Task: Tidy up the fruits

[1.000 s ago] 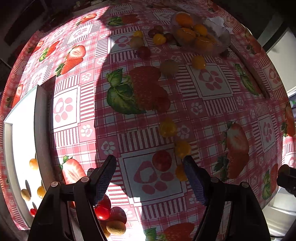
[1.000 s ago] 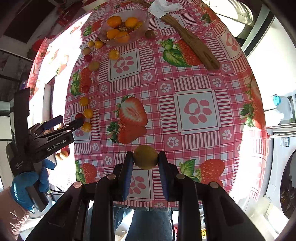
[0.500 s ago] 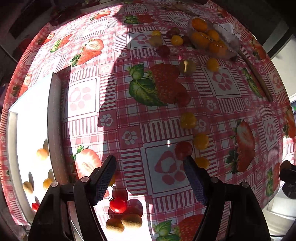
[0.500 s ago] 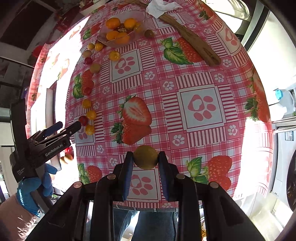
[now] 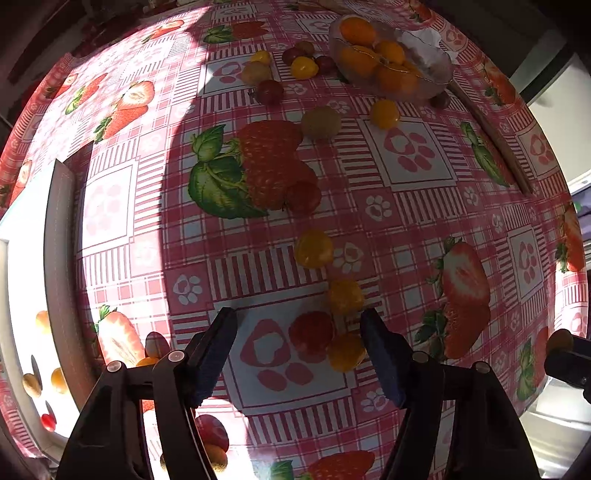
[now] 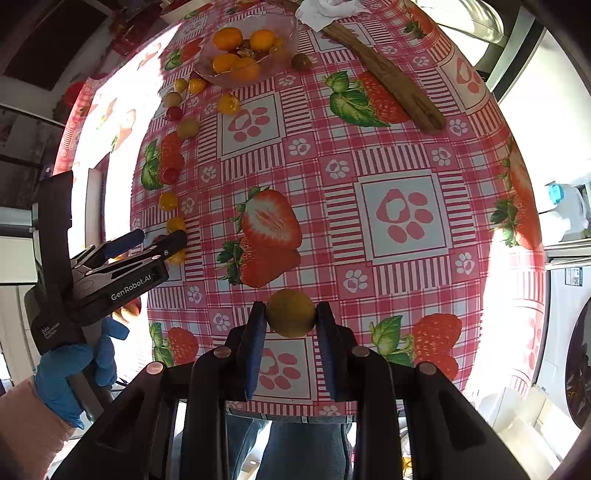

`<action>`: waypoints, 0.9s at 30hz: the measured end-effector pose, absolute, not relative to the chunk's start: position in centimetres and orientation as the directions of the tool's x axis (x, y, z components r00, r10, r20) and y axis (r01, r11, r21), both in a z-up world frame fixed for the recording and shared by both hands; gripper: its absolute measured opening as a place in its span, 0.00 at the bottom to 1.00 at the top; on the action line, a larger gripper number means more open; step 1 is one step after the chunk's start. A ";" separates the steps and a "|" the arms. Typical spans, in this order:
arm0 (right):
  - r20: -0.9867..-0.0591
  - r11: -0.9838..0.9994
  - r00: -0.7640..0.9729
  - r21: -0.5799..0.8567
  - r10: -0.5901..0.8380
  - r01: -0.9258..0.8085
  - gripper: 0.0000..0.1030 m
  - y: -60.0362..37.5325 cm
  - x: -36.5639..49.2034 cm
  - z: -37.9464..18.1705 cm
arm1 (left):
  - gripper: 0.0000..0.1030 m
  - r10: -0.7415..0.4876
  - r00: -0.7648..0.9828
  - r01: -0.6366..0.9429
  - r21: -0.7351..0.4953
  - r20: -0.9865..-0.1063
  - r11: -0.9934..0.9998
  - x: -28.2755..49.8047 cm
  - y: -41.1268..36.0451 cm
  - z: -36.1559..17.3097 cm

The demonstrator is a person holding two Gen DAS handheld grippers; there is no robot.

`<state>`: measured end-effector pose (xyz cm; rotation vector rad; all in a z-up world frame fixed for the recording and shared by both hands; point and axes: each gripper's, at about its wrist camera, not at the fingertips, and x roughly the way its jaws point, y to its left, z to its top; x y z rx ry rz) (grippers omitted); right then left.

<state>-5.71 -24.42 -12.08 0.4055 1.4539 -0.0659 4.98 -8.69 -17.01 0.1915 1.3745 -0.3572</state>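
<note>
Left wrist view. Round table under a red-and-white checked tablecloth (image 5: pixel 406 206) printed with strawberries and paw marks; a broad shadow falls across its middle, hard sunlight at the left. A white tray (image 5: pixel 22 295) sits at 9 o'clock with a few small fruits on it. A clear bowl (image 5: pixel 436 70) of orange fruits stands at 1 o'clock, loose cherry tomatoes scattered beside it. The left gripper (image 5: pixel 297 332) points steeply down, jaws apart and just closing in. Between them on the cloth lie a red tomato (image 5: pixel 312 334) and, touching it at its 4 o'clock, a yellow tomato (image 5: pixel 345 354) just beside the right pad. Whether either pad touches a fruit cannot be told. Two more yellow tomatoes trail off toward 12 o'clock.

Right wrist view. Same table; a brown wooden stick (image 6: pixel 388 79) and crumpled white paper (image 6: pixel 325 11) at 12 to 1 o'clock, white appliances along the right edge. The right gripper (image 6: pixel 291 314) is clamped on a yellow-green round fruit (image 6: pixel 291 313), held above the cloth. At 9 o'clock, a blue-gloved hand (image 6: pixel 70 365) holds the left gripper over the tomato row.
</note>
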 end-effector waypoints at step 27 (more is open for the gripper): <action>-0.965 0.935 0.151 0.248 0.215 0.253 0.29 -22.5 -3.6 -10.9 | 0.23 -0.226 0.190 0.307 -0.161 -0.955 0.938 3.8 -2.7 -11.4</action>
